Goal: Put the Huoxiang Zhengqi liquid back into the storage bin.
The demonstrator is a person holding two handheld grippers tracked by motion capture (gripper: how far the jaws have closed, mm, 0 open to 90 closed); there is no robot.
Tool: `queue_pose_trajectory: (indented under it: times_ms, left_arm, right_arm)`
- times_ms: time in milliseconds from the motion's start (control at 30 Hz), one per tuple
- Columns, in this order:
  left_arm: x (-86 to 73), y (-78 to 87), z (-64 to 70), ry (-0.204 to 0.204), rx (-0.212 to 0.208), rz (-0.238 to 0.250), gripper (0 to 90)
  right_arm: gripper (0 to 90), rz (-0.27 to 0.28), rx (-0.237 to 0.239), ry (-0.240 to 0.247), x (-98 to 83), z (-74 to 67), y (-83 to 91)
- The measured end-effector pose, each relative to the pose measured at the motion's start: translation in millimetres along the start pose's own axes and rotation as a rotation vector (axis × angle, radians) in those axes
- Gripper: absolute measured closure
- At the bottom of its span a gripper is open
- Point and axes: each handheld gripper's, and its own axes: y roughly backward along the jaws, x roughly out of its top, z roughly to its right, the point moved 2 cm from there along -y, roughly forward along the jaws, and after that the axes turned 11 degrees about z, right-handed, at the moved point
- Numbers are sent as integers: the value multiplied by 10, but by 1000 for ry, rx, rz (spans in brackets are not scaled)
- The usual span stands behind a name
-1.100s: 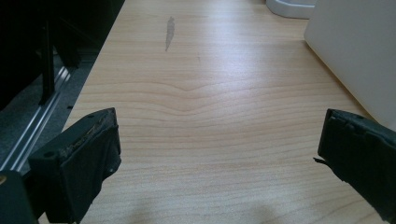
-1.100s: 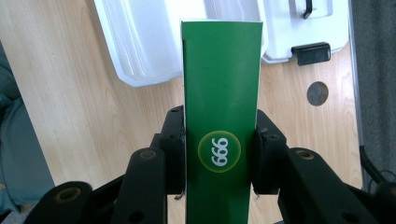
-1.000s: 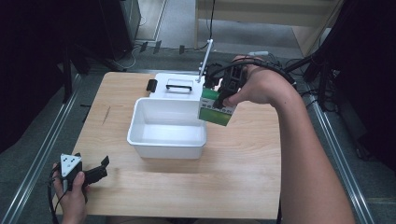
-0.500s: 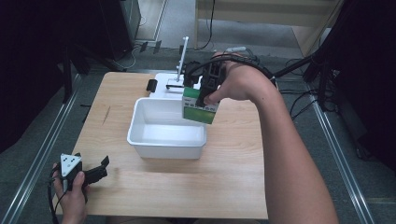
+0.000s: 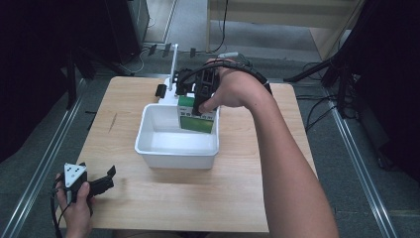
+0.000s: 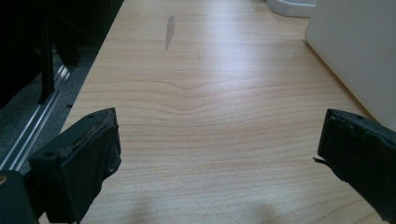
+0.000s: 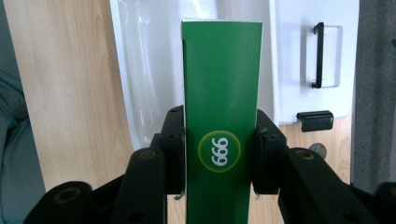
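Forearm stretched forward over the table, we hold the right gripper [image 5: 202, 101] pointing down above the white bin's [image 5: 148, 148] far corner, jaws clamped on the green box [image 7: 222, 116]. Its long axis runs along the jaws, downward. Our left gripper [image 6: 219, 154] rests near the table's near edge, jaws spread.

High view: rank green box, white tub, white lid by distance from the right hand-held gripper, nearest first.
1. Green box: clamped in the right hand-held gripper, over the tub's far side.
2. White tub: directly beneath, table centre.
3. White lid: behind the tub, far edge.
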Motion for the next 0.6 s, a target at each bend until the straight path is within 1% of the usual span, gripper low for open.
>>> queue_pose_trajectory:
  times_ms: [33, 100, 167, 333, 400, 433, 500, 533, 600]
  left_arm:
    - [0, -1, -1, 0, 0, 0, 2]
    - [0, -1, -1, 0, -1, 0, 2]
    - [0, -1, -1, 1, -1, -1, 2]
    - [-1, -3, -2, 2, 0, 1, 2]
    - [-1, -3, -2, 2, 0, 0, 2]
    - [-1, -3, -2, 2, 0, 1, 2]
    - [-1, -4, -1, 2, 0, 0, 2]
    - [-1, -4, -2, 1, 1, -1, 2]
    - [-1, -6, 1, 4, 1, 1, 2]
  right_arm:
    - [646, -9, 0, -12, 6, -8, -13]
    - [646, -14, 5, 4, 22, 5, -68]
    - [646, -18, 4, -1, 23, 2, -86]
    - [646, -31, 18, 13, -8, 30, -214]
    - [646, -28, 18, 9, -17, 32, -229]
    - [646, -32, 10, 20, -37, 48, -258]
    - [646, -34, 8, 23, -47, 50, -273]
    - [646, -29, 8, 31, -57, 56, -293]
    - [646, -40, 9, 54, -80, 51, -332]
